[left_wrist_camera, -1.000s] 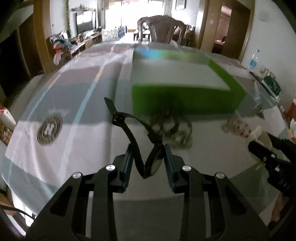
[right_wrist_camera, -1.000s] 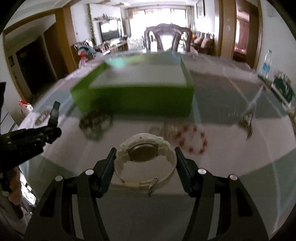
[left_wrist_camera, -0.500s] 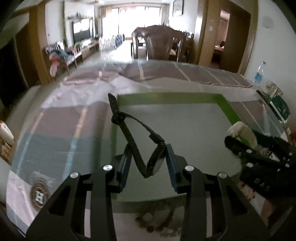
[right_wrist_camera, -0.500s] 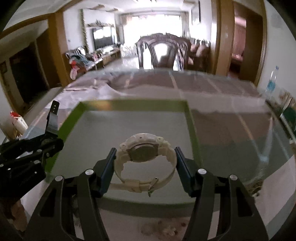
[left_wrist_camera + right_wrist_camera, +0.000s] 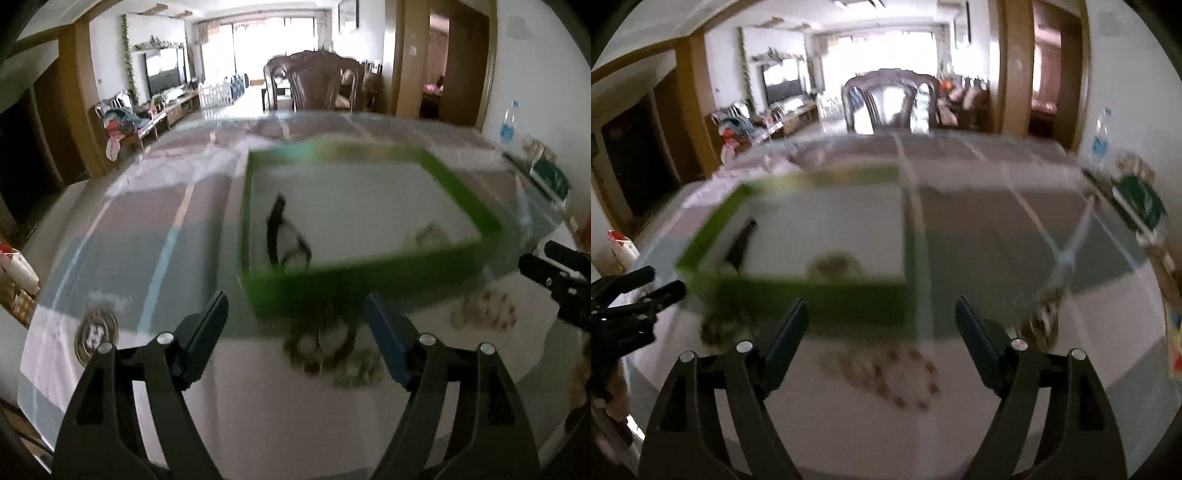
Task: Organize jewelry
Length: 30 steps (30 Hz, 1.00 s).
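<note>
Jewelry split two ways around the green box (image 5: 369, 280): some inside, some on the table (image 5: 258, 424) in front of it. Both views blurred, so detail is rough.

Inside box: black-strap watch (image 5: 284, 240) near its left front corner, strap running toward the back wall. Pale watch (image 5: 428, 236) lies near the right front corner; in the right wrist view only a brownish blob against the front wall.

Outside box: dark beaded bracelet (image 5: 325, 343) just in front of the front wall, toward its left end. Red-bead bracelet (image 5: 897, 373) also in front, toward the right end, a bit further from the wall. Another small beaded piece (image 5: 1045, 317) sits well off to the right of the box; can't tell what it is.

Left gripper (image 5: 295, 332): fingers spread wide, nothing between them, hovering in front of the box over the dark bracelet.

Right gripper (image 5: 879, 332): fingers spread wide too, empty, in front of the box's right front corner, above the red-bead bracelet.
</note>
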Available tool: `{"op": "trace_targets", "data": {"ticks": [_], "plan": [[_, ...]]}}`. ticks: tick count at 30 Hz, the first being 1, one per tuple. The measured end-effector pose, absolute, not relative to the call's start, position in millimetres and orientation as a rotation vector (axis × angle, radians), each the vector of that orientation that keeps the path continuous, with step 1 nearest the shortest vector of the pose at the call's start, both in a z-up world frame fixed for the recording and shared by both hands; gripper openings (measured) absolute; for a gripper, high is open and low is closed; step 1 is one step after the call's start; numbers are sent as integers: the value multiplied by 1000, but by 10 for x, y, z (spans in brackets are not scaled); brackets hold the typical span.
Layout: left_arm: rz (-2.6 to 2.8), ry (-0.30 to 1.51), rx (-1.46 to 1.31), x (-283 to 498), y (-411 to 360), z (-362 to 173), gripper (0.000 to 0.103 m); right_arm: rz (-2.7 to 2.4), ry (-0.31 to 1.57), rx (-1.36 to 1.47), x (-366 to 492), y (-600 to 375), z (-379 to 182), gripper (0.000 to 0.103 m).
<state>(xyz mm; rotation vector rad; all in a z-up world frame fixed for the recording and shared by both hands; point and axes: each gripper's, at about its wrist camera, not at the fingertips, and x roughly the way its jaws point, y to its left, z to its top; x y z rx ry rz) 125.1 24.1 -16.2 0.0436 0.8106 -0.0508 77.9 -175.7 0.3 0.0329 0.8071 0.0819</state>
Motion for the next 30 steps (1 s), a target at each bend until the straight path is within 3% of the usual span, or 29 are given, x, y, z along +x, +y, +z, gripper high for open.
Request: {"op": "trace_targets", "data": {"ticks": [3,4,13,26,30], "plan": [[-57,911,47,1350,203,-435,58,1,892,30,907,-1867,-311,61],[-64,939,35,1389,202,-505,56,-25,903,28,936,-1874,-383,60],[-81,983,47,1274,144,-701,60,69,981,-28,842,-1546,-613,60],[-70,919,14,552,396,-584,65,168,881,24,211,-1527,-415,60],[-78,912,18,532,358,-579,65,194,897,13,237,-1455,-477,50]]}}
